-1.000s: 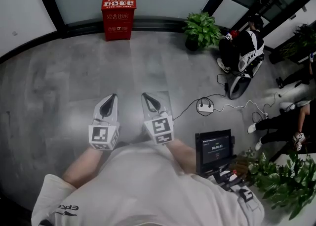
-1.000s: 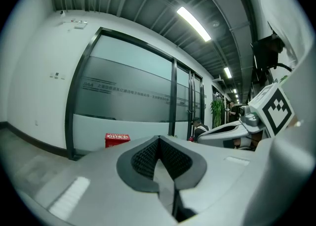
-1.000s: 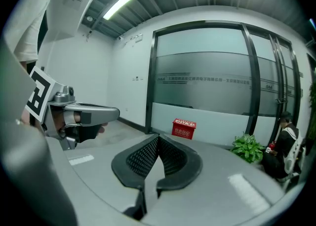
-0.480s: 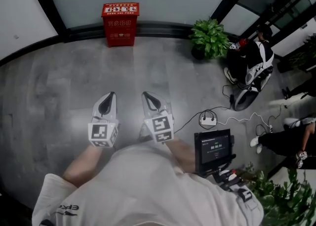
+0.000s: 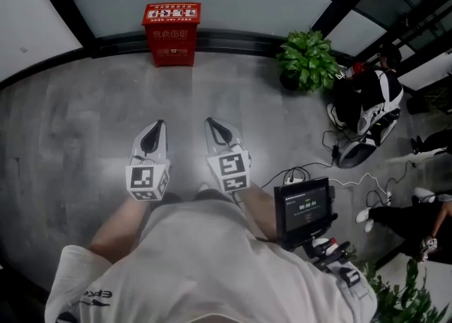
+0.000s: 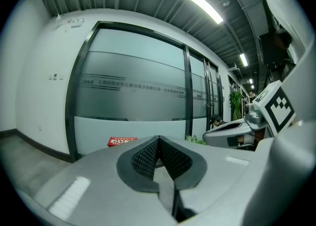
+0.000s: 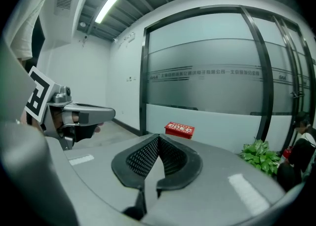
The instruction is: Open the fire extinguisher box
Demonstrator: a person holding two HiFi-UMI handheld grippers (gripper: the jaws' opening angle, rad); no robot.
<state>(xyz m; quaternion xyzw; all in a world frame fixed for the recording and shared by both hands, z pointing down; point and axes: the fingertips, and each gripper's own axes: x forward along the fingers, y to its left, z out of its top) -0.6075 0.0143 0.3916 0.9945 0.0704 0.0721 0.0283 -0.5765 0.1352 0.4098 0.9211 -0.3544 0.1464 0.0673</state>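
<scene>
jaws of the left gripper [image 5: 158, 131] and right gripper [image 5: 213, 129] are resting pressed together, holding nothing, likely because the fire extinguisher box [image 5: 171, 34] is standing well ahead on the floor [image 5: 85, 124] against the wall.

We are looking at a grey floor [image 5: 85, 124]. A red box [image 5: 171, 25] is standing on it at the far side. A plant [image 5: 308, 60] is sitting far right, with a person [image 5: 367, 102] crouching just beyond it and a cable [image 5: 374, 177] trailing nearer.
</scene>
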